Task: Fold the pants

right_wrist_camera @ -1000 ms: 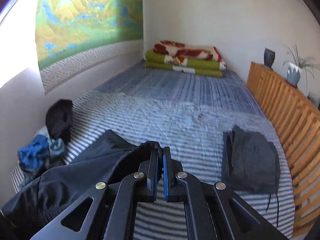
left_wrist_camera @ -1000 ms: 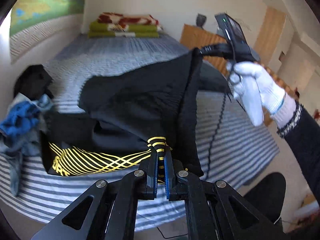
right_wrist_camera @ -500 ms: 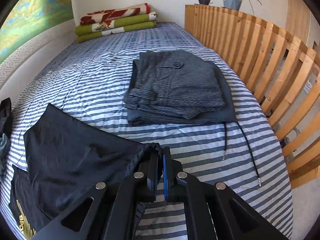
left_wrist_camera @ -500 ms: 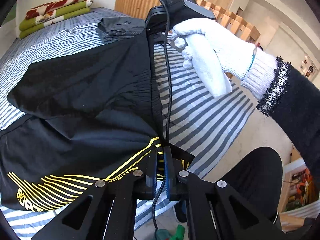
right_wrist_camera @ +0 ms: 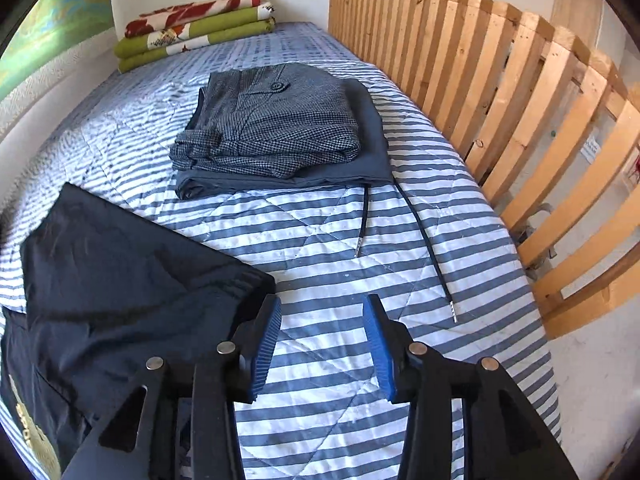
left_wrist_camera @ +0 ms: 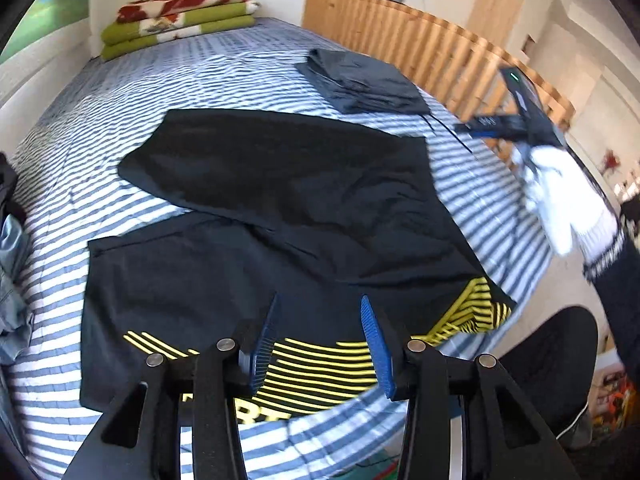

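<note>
A: Where are the black pants with yellow stripes (left_wrist_camera: 280, 216)?

B: Flat on the blue-and-white striped bedspread (left_wrist_camera: 120, 92), filling the middle of the left wrist view and the lower left of the right wrist view. One black layer lies doubled over the other.

A: And the tools?

B: The left gripper (left_wrist_camera: 318, 340) and the right gripper (right_wrist_camera: 320, 340) are both opening, nothing between their blue pads; the right one shows bare bedspread between its jaws.

A: So which step?

B: I'd judge a fold just laid down and let go. Next calls for fresh grips along an edge of the fabric and another fold, perhaps towards the folded grey checked garment (right_wrist_camera: 272, 120) at upper centre.
</note>
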{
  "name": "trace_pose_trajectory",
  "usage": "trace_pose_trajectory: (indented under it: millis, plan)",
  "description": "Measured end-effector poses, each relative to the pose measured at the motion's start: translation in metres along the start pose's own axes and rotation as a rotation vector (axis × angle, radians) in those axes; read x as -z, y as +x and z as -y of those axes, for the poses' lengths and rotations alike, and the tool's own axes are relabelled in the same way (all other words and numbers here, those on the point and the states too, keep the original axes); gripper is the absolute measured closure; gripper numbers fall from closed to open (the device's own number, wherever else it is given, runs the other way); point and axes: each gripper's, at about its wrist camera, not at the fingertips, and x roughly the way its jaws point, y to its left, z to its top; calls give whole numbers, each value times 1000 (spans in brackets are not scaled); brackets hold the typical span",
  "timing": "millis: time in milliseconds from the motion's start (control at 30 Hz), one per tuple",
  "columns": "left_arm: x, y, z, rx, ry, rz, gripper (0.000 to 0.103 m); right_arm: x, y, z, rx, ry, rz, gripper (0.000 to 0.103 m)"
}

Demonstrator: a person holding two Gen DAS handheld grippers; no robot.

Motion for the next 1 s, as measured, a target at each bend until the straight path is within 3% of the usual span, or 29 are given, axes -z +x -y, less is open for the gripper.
trace_pose_trajectory:
  millis: [100, 200, 333, 467, 500, 567, 633, 833, 933, 1000]
  plan:
    - [-30, -9, -53, -56, -122, 59, 58, 13, -16, -7, -136, 74, 7, 64]
    - [-59, -13, -96, -147, -159, 109, 58, 27, -31, -30, -195, 69, 18, 64]
    - [-112, 5, -140, -171, -214, 87, 57, 37, -47, -51, -324, 112, 15, 64]
    - [-159, 34, -164, -239, -181, 76, 50, 33, -80, -52, -487, 173, 63, 63]
    - [-169, 45, -171, -244, -191, 68, 49, 30, -86, -51, -487, 175, 88, 63]
    - [-189, 72, -186, -209, -234, 39, 49, 24, -86, -52, -404, 154, 132, 61]
    - [-202, 101, -199, -203, -275, 7, 49, 19, -66, -46, -329, 168, 110, 61]
    - [-225, 173, -226, -220, -327, -57, 49, 16, 20, -20, -325, 284, -31, 61]
    - [-232, 199, -235, -233, -329, -75, 49, 13, 44, -13, -373, 313, -97, 61]
    - [-234, 213, -242, -231, -335, -89, 49, 12, 51, -15, -339, 284, -114, 61]
